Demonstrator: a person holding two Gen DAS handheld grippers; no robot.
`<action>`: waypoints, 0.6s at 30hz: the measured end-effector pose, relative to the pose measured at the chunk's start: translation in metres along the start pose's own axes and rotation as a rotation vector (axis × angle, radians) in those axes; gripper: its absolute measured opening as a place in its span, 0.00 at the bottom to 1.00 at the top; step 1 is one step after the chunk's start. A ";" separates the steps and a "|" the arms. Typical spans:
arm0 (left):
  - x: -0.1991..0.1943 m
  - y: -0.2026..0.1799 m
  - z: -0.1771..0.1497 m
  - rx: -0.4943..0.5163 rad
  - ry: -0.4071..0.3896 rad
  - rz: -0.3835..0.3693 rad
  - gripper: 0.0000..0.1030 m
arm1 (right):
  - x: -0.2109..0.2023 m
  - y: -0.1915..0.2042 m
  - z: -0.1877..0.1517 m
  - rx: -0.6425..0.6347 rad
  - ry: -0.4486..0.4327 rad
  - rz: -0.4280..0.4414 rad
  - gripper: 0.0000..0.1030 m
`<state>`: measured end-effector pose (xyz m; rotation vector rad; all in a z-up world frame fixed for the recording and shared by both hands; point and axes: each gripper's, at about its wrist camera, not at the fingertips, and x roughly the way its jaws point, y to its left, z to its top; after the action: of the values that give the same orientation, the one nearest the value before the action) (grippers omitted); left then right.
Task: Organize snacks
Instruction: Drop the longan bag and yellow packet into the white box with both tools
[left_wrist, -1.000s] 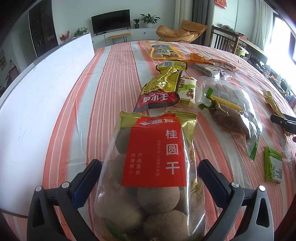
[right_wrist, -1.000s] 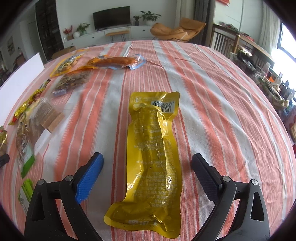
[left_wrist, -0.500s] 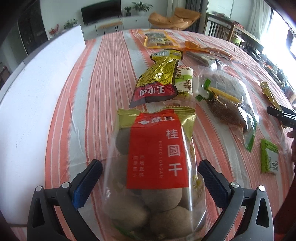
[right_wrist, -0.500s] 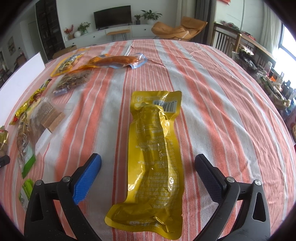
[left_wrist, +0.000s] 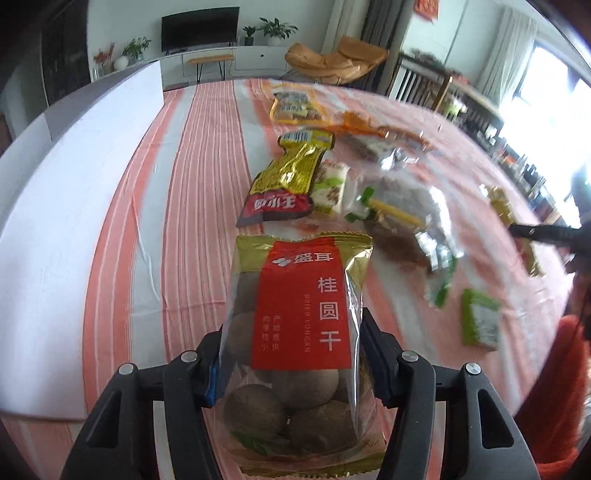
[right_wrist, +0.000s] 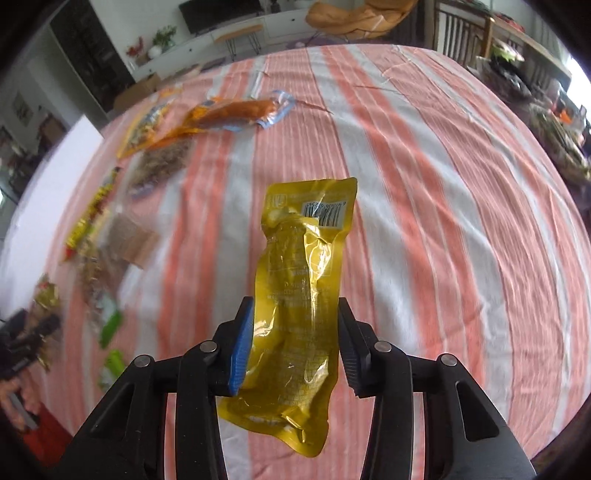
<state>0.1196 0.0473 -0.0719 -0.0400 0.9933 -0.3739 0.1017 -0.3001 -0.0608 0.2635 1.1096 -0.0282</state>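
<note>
Longan bag (left_wrist: 301, 317) pinched as left gripper (left_wrist: 291, 363) closes; right gripper (right_wrist: 295, 343) clamps yellow pouch (right_wrist: 301, 291); striped tablecloth (right_wrist: 424, 221).

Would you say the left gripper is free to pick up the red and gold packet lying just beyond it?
Probably not yet: the left gripper is closing on the longan bag, so the red and gold packet must wait.

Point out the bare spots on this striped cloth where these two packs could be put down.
Bare: the strip of striped tablecloth between the white board and the red-and-gold pack, and the wide cloth right of the yellow pouch. Crowded: the snack cluster from the clear bag to the green packet.
</note>
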 end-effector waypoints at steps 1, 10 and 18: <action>-0.008 0.002 0.001 -0.022 -0.018 -0.024 0.58 | -0.007 0.003 -0.002 0.016 -0.008 0.030 0.43; -0.137 0.088 0.042 -0.189 -0.271 -0.008 0.58 | -0.066 0.172 0.042 -0.122 -0.109 0.378 0.43; -0.166 0.215 0.051 -0.296 -0.224 0.378 0.62 | -0.066 0.414 0.071 -0.364 -0.107 0.664 0.45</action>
<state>0.1430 0.2957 0.0477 -0.1562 0.8052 0.1248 0.1983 0.0775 0.1088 0.2868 0.8581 0.7350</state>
